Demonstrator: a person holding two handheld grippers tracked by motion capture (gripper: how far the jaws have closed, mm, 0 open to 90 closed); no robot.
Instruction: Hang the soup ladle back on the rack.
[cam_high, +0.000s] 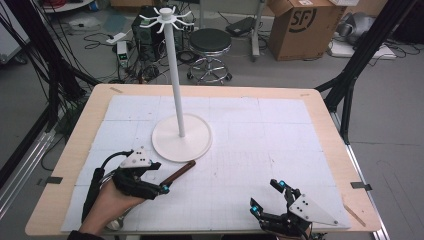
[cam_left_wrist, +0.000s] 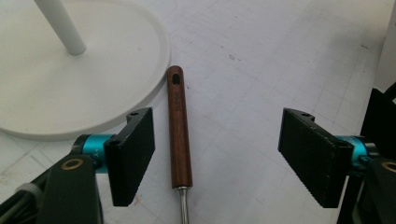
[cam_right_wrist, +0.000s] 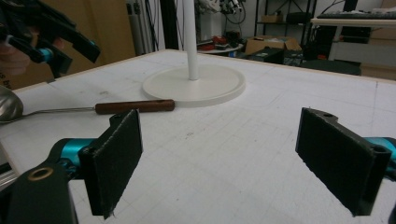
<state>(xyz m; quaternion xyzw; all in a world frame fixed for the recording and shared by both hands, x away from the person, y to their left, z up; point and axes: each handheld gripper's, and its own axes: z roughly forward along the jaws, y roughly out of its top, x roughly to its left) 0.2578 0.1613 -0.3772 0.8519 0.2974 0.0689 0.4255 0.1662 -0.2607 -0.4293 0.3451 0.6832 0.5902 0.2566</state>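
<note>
A ladle with a brown wooden handle (cam_high: 178, 173) lies on the white mat just in front of the round base (cam_high: 200, 145) of a tall white hook stand (cam_high: 173, 70). My left gripper (cam_high: 160, 177) is open and straddles the handle (cam_left_wrist: 180, 130), which lies nearer the left-hand jaw without touching either jaw. The metal shaft (cam_left_wrist: 185, 207) runs back under the gripper. My right gripper (cam_high: 266, 196) stands open and empty near the table's front edge. From the right gripper (cam_right_wrist: 219, 158) I see the handle (cam_right_wrist: 135, 107), the metal bowl (cam_right_wrist: 9, 105) and the stand base (cam_right_wrist: 194, 86).
The white gridded mat (cam_high: 260, 145) covers most of the wooden table (cam_high: 340, 130). The stand's hooks (cam_high: 165, 17) spread out high above the table. Behind the table are a stool (cam_high: 210, 47), a cardboard box (cam_high: 305, 27) and cables on the floor.
</note>
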